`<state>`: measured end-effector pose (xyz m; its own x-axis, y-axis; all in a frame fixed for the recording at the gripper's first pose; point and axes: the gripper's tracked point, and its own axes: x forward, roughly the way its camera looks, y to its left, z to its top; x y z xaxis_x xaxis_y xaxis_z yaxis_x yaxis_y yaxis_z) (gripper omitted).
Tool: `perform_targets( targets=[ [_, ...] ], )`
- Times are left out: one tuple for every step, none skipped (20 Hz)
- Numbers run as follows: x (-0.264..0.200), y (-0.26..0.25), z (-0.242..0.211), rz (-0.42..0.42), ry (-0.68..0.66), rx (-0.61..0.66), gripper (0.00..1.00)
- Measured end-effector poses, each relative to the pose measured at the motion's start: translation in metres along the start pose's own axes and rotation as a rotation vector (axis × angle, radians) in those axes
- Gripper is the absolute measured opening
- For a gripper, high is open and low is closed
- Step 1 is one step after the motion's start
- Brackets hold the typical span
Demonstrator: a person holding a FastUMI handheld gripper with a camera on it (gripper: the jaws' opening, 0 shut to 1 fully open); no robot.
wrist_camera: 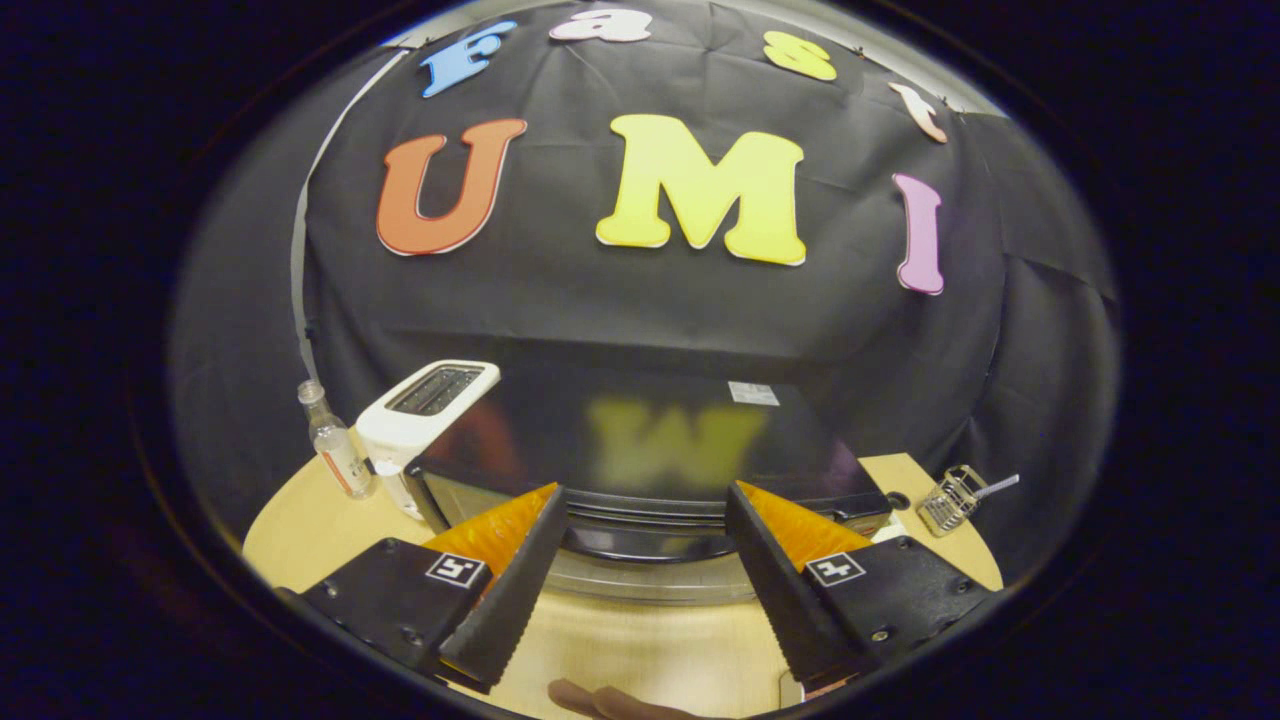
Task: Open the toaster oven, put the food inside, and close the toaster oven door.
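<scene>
one toaster oven (pixel 650 450) sits in the middle of the round wooden table (pixel 290 520), its glossy black top facing the camera and its door handle (pixel 650 545) just ahead of the fingers; everything else is placed from it. off its left corner stands one small clear bottle (pixel 335 450), and between that bottle and the oven, touching or nearly touching the oven's side, one white slot toaster (pixel 425 415). the gripper (pixel 645 580) hangs above the oven's front edge with its two fingers spread wide apart, holding nothing, the handle lying in the gap between them. near the table edge below the fingers lies a dark brown shape (pixel 610 703), possibly the food, too cut off to be sure. to the oven's right, apart from it, sits one small wire basket (pixel 955 495) with a handle sticking out. as for progress, the door looks shut and nothing appears done yet: opening, loading the food and closing all seem to remain, and the stance suggests the handle is the first target.
</scene>
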<state>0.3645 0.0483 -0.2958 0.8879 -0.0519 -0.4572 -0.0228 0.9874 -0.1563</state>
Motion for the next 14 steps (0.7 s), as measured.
perform_targets(
  targets=[
    [0.006, 0.001, 0.0, 0.0, 0.007, 0.024, 1.0],
    [0.006, 0.003, -0.002, 0.019, 0.018, 0.058, 1.0],
    [0.008, 0.003, -0.002, 0.019, 0.029, 0.09, 1.0],
    [0.009, 0.003, -0.001, 0.019, 0.039, 0.103, 1.0],
    [0.009, 0.003, -0.001, 0.019, 0.041, 0.084, 1.0],
    [0.008, 0.002, -0.002, 0.022, 0.048, 0.076, 1.0],
    [0.006, 0.002, -0.001, 0.027, 0.051, 0.085, 1.0],
    [0.005, 0.002, -0.003, 0.025, 0.057, 0.089, 1.0],
    [0.0, 0.001, -0.004, 0.024, 0.057, 0.082, 1.0],
    [-0.003, 0.001, -0.006, 0.024, 0.061, 0.07, 1.0],
    [-0.009, 0.001, -0.009, 0.022, 0.061, 0.062, 1.0],
    [-0.016, 0.001, -0.012, 0.019, 0.062, 0.05, 1.0],
    [-0.022, 0.001, -0.016, 0.016, 0.065, 0.037, 1.0],
    [-0.029, 0.001, -0.022, 0.014, 0.068, 0.035, 1.0]
  ],
)
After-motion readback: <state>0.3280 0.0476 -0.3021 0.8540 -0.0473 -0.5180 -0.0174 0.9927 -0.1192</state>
